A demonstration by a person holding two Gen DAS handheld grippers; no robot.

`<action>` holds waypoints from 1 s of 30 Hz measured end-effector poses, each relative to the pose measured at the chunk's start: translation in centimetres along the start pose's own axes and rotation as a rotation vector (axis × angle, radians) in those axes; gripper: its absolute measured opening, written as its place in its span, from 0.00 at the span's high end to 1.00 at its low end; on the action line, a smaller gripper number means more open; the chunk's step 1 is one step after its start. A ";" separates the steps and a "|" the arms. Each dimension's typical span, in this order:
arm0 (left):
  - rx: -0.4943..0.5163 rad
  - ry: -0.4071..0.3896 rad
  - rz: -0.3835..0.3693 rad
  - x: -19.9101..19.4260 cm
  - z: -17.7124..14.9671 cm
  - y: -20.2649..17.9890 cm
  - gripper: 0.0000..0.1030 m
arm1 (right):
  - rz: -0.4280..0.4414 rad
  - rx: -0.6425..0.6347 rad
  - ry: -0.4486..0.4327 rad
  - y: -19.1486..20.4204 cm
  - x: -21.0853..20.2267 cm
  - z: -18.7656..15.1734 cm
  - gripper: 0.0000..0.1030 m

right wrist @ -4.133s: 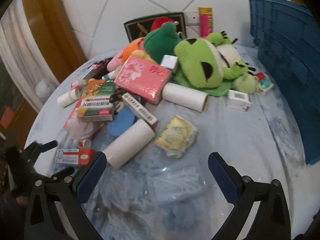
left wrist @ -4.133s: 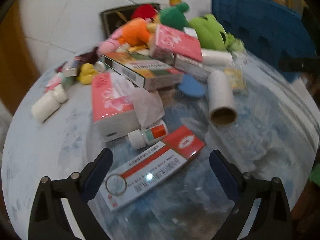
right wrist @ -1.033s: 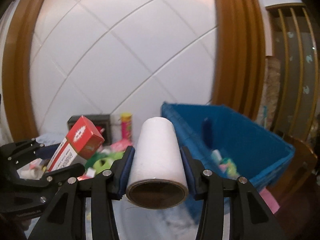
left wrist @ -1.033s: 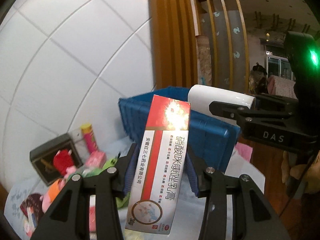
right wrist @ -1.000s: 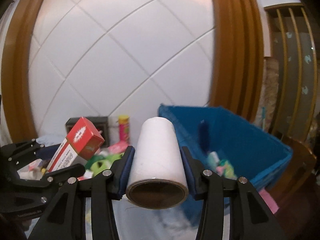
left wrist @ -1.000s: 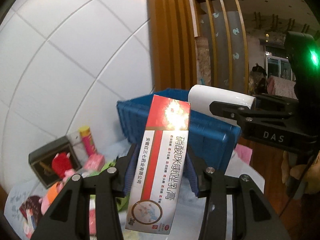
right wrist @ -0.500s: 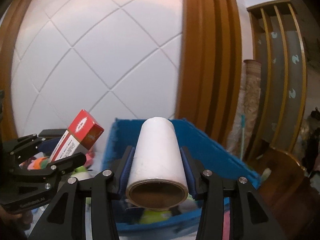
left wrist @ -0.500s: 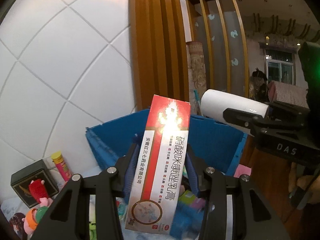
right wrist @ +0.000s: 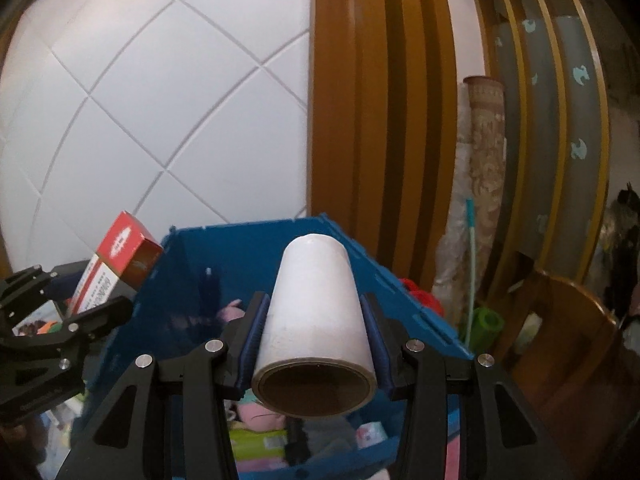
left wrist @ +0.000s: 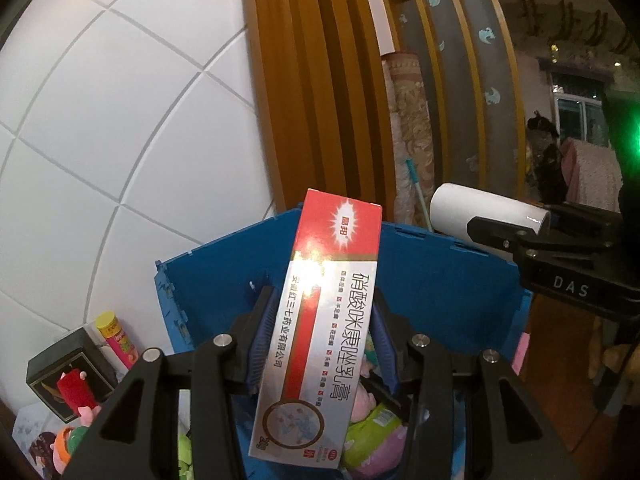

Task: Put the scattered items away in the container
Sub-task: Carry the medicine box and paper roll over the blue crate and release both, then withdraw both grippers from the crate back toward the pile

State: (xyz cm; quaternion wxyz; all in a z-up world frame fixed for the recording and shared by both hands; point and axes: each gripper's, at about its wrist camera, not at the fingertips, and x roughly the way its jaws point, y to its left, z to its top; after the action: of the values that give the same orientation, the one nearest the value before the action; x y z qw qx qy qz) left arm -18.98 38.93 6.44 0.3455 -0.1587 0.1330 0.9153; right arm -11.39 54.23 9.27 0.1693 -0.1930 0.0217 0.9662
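We face a white wall (left wrist: 120,120) crossed by diagonal grooves, with tall brown wooden panels (left wrist: 312,80) to its right and a slatted wooden screen (right wrist: 560,120) farther right. A rolled rug (right wrist: 484,160) stands upright between the panels and the screen, and a wooden chair (right wrist: 568,328) sits at the near right. In the left wrist view, at the lower left, we see a dark box (left wrist: 60,368), a yellow-and-pink tube (left wrist: 116,338) standing beside it, and a few plush toys (left wrist: 72,436); the surface under them is mostly hidden.

The blue crate (left wrist: 440,280) lies directly below and ahead of both our grippers, already holding soft toys and packets (left wrist: 372,432).

Our left gripper (left wrist: 320,340) points forward and slightly upward over the near left part of the crate. Its jaws are closed down to the width of a red-and-white medicine box (left wrist: 320,328), which they clamp by its long sides, the red end pointing away from us.

Our right gripper (right wrist: 312,344) is held level over the crate, to the right of the left one and near it. Its jaws press on both sides of a white roll (right wrist: 314,312), gripped lengthwise, its brown cardboard core facing the camera. Both items hang above the crate opening, not inside it.
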 end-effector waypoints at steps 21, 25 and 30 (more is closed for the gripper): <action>0.093 -0.006 0.161 -0.3 1.2 -3.3 0.00 | 0.011 0.015 -0.046 -1.4 1.4 -0.1 0.09; 0.112 -0.024 0.170 -1.4 1.4 -3.7 0.00 | 0.021 0.039 -0.059 -1.4 0.5 -0.3 0.09; 0.113 -0.032 0.155 -2.7 1.2 -3.8 0.00 | 0.032 0.046 -0.066 -1.2 -0.7 -0.9 0.09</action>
State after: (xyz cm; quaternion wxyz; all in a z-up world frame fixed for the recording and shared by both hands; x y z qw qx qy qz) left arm -14.77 40.53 8.08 0.2839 -0.1135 0.1910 0.9328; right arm -10.00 55.03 8.71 0.1591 -0.1566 0.0415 0.9739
